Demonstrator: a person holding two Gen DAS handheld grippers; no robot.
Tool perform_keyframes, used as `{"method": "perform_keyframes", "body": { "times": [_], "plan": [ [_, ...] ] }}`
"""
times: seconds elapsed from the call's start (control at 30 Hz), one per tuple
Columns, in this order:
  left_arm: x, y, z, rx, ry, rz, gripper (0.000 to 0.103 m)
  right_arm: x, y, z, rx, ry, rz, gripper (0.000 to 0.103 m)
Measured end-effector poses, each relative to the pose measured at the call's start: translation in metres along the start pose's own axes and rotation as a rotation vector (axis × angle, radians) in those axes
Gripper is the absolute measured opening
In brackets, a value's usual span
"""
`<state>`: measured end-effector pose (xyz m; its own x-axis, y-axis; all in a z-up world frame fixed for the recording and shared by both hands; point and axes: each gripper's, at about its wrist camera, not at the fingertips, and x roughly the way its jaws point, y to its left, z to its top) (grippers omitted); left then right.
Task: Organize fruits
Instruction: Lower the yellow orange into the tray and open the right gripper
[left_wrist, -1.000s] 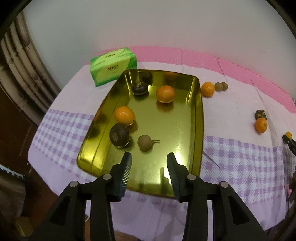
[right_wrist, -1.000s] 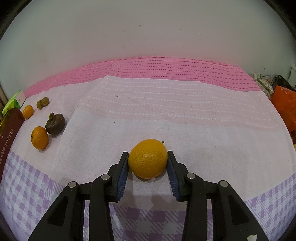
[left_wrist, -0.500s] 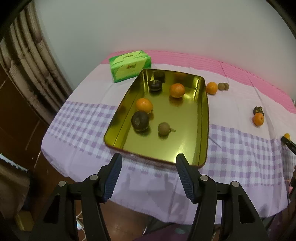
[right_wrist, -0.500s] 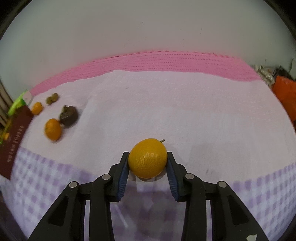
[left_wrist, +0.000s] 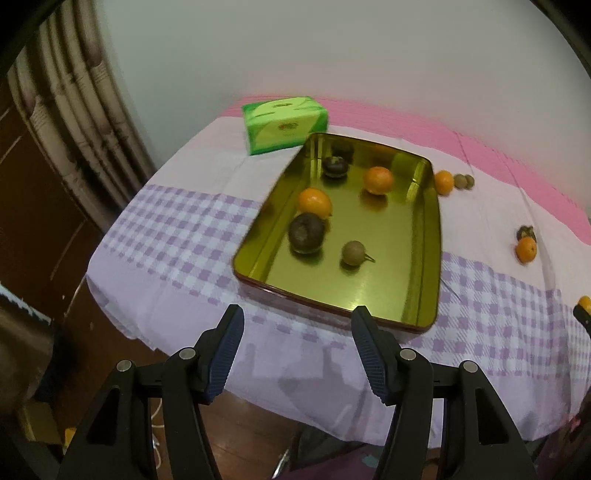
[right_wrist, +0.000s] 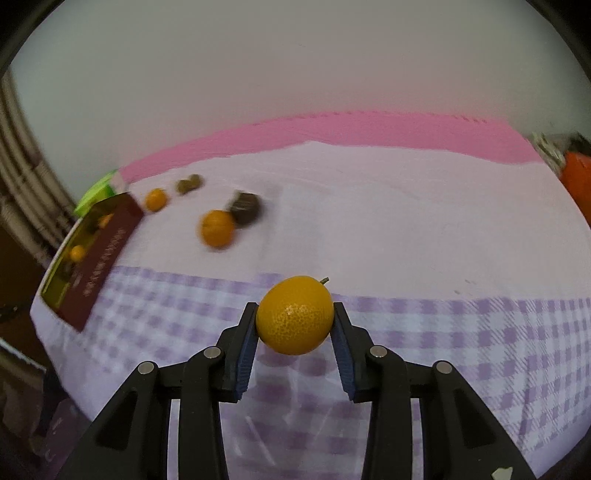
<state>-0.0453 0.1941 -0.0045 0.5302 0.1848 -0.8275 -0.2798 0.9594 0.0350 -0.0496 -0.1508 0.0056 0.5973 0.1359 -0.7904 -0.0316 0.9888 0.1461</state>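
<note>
My right gripper (right_wrist: 294, 332) is shut on a yellow-orange citrus fruit (right_wrist: 294, 315) and holds it above the checked part of the tablecloth. A gold tray (left_wrist: 402, 258) on the table holds two oranges (left_wrist: 314, 202), two dark round fruits (left_wrist: 306, 233) and a small brown fruit (left_wrist: 353, 253). My left gripper (left_wrist: 297, 345) is open and empty, off the table's near edge in front of the tray. The tray also shows at the left of the right wrist view (right_wrist: 61, 280). On the cloth lie an orange (right_wrist: 217, 229) beside a dark fruit (right_wrist: 245, 209), another orange (right_wrist: 155, 199) and two small brown fruits (right_wrist: 189, 183).
A green tissue box (left_wrist: 284, 123) stands behind the tray's far left corner. The table's near edge drops to a wooden floor (left_wrist: 251, 435). A curtain (left_wrist: 70, 122) hangs at the left. An orange bag (right_wrist: 578, 181) sits at the table's far right.
My left gripper has pulled back from over the tray to off the table's near edge and opened wider. My right gripper has lifted the citrus fruit and swung left toward the tray.
</note>
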Motion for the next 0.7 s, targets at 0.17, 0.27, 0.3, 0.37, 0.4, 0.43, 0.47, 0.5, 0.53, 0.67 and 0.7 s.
{"method": "perform_keyframes", "body": {
  "times": [0.17,0.27,0.3,0.37,0.4,0.43,0.47,0.5,0.53,0.67,0.7],
  "plan": [
    [0.003,0.012,0.001,-0.033,-0.007,0.034,0.062,-0.007,0.054,0.012,-0.099,-0.012,0.069,0.036],
    [0.004,0.011,0.002,-0.025,-0.015,0.048,0.062,-0.007,0.089,0.02,-0.157,-0.007,0.12,0.036],
    [0.003,0.01,0.001,-0.02,-0.019,0.051,0.062,-0.006,0.099,0.023,-0.17,-0.005,0.135,0.036],
    [0.002,0.009,0.002,-0.013,-0.028,0.058,0.062,-0.004,0.122,0.029,-0.202,0.002,0.172,0.036],
    [0.001,0.008,0.002,-0.011,-0.033,0.063,0.062,-0.002,0.131,0.031,-0.214,0.003,0.186,0.036],
    [0.001,0.008,0.002,-0.01,-0.036,0.066,0.062,-0.001,0.143,0.034,-0.231,0.005,0.203,0.036],
    [0.0,0.008,0.002,-0.009,-0.037,0.066,0.062,0.001,0.154,0.037,-0.249,0.007,0.218,0.036],
    [0.001,0.008,0.002,-0.009,-0.036,0.065,0.063,0.003,0.165,0.041,-0.267,0.007,0.23,0.036],
    [0.001,0.008,0.002,-0.009,-0.035,0.066,0.063,0.005,0.175,0.044,-0.281,0.006,0.238,0.036],
    [0.002,0.009,0.002,-0.011,-0.034,0.068,0.065,0.014,0.208,0.054,-0.327,0.012,0.277,0.036],
    [0.003,0.009,0.002,-0.011,-0.033,0.068,0.065,0.018,0.216,0.056,-0.341,0.014,0.283,0.036]
  ]
}}
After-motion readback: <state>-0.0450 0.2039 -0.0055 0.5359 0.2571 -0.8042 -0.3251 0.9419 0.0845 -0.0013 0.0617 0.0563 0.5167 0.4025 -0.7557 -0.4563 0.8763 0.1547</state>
